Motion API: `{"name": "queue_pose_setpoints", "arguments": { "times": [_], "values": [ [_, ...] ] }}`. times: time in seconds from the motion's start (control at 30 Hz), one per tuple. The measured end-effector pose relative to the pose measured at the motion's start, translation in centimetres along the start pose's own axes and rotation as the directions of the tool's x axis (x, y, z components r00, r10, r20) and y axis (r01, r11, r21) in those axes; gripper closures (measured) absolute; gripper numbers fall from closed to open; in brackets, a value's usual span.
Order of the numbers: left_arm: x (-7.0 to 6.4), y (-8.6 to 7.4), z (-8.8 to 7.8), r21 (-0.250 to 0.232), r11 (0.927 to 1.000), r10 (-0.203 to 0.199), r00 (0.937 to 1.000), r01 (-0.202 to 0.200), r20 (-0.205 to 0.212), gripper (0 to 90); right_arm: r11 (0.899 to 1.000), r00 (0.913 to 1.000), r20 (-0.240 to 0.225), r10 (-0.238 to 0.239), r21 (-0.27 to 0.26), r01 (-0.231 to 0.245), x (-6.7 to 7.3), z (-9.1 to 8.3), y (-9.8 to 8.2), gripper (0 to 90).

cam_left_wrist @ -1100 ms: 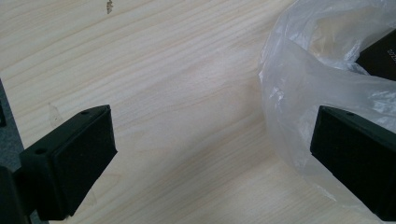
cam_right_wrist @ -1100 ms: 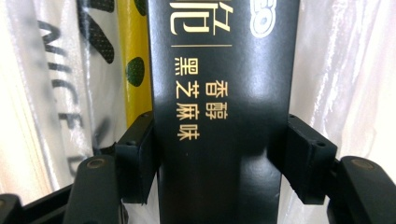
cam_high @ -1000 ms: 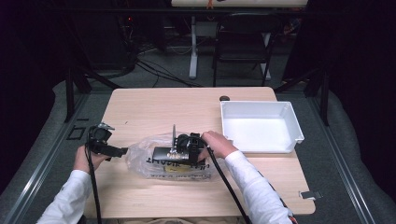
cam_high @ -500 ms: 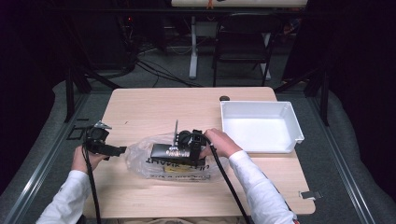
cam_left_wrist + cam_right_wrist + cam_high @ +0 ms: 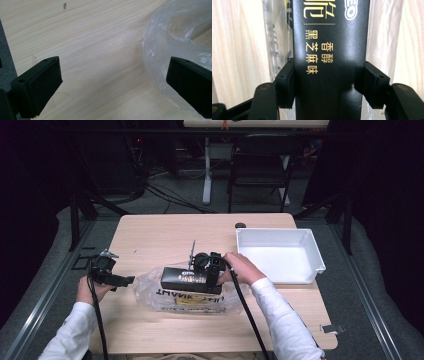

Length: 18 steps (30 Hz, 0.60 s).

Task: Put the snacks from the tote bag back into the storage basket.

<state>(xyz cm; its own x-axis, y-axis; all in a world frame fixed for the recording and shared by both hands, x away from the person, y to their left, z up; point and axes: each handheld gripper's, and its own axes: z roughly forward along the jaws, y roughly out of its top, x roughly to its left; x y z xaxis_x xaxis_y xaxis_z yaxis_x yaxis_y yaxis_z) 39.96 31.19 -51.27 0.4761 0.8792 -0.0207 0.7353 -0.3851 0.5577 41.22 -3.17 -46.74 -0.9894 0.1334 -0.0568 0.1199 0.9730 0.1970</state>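
Note:
A long black box (image 5: 186, 279) with gold lettering is held level above a clear plastic bag (image 5: 190, 301) printed with dark letters, which lies on the wooden table (image 5: 165, 235). My right gripper (image 5: 212, 277) is shut on the box's right end; in the right gripper view both pads press the sides of the black box (image 5: 329, 62), with the bag (image 5: 277, 42) beneath it. My left gripper (image 5: 131, 280) hovers at the table's left, jaws wide open, pointing at the bag's left edge. In the left gripper view the bag (image 5: 180, 45) lies behind the right jaw, nothing between the pads.
A white rectangular tray (image 5: 312, 251) stands on the table's right side, with nothing in it. A small dark round thing (image 5: 240, 225) sits at the far edge near the tray. A thin upright rod (image 5: 192, 251) rises behind the box. Chairs and cables stand beyond the table.
The right gripper has risen with the black box, lifting it off the bag. The left gripper has stayed where it was.

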Motion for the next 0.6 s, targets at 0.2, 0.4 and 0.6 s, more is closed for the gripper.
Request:
{"name": "queue_pose_setpoints", "arguments": {
  "times": [0.2,0.4,0.6],
  "values": [
    [0.1,-0.1,0.0,0.004,1.0000,-0.004,1.0000,0.004,-0.004,0.1,1.000,1.0000,-0.006,0.005,-0.011,-0.005,0.0,-0.7,-0.3,37.6],
    [0.2,-0.1,0.1,0.005,1.0000,-0.005,1.0000,0.005,-0.002,0.1,1.000,1.0000,-0.001,0.009,-0.017,-0.009,-0.3,-1.6,-1.0,37.7],
    [0.4,-0.3,-0.1,-0.004,0.9999,-0.015,0.9999,0.015,-0.004,0.1,0.999,0.9999,0.007,0.015,-0.029,-0.015,-0.5,-2.7,-1.6,37.6]
  ]
}}
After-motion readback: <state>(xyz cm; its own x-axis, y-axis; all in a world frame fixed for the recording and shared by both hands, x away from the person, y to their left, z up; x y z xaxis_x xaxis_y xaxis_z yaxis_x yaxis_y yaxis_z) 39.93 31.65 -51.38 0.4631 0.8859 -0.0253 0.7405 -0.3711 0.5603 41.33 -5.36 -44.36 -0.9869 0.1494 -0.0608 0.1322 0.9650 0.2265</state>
